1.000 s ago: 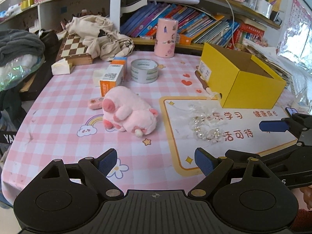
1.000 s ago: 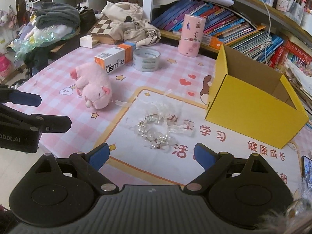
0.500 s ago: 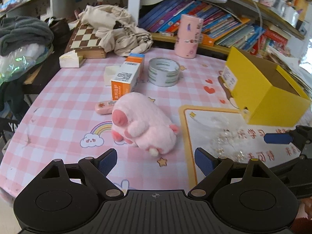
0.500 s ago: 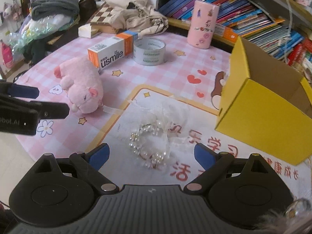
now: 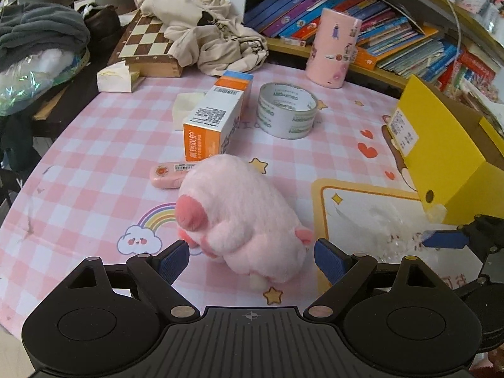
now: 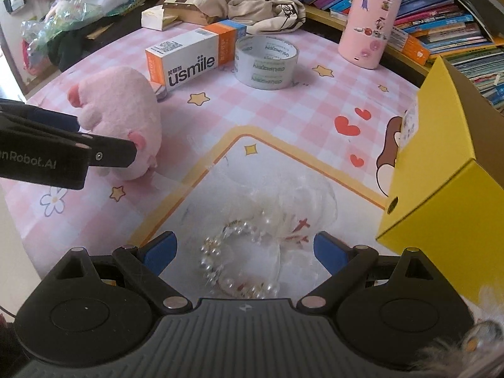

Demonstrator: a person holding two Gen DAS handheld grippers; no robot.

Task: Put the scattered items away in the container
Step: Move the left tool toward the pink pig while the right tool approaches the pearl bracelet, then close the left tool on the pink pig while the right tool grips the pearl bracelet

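Tongs: your left gripper (image 5: 252, 256) advanced, released, around pink plush pig (image 5: 242, 217) | right gripper (image 6: 245, 249) gaped over bagged pearl bracelet (image 6: 239, 258) | yellow cardboard box (image 6: 447, 170) awaited both.

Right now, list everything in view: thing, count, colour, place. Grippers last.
Plush pig: 1, pink, tablecloth, between left gripper's fingers.
Pearl bracelet: 1, white, in clear wrap, between right gripper's fingers.
Toothpaste box: 1, white-orange, behind plush.
Tape roll: 1, clear-grey, mid-table.
Eraser: 1, pink, left of plush.
Pink cylinder: 1, upright, table's back.
Yellow box: 1, open, right side.
Chessboard: 1, brown-cream, back left.
Left gripper: black, blue pads, open.
Right gripper: same, open.
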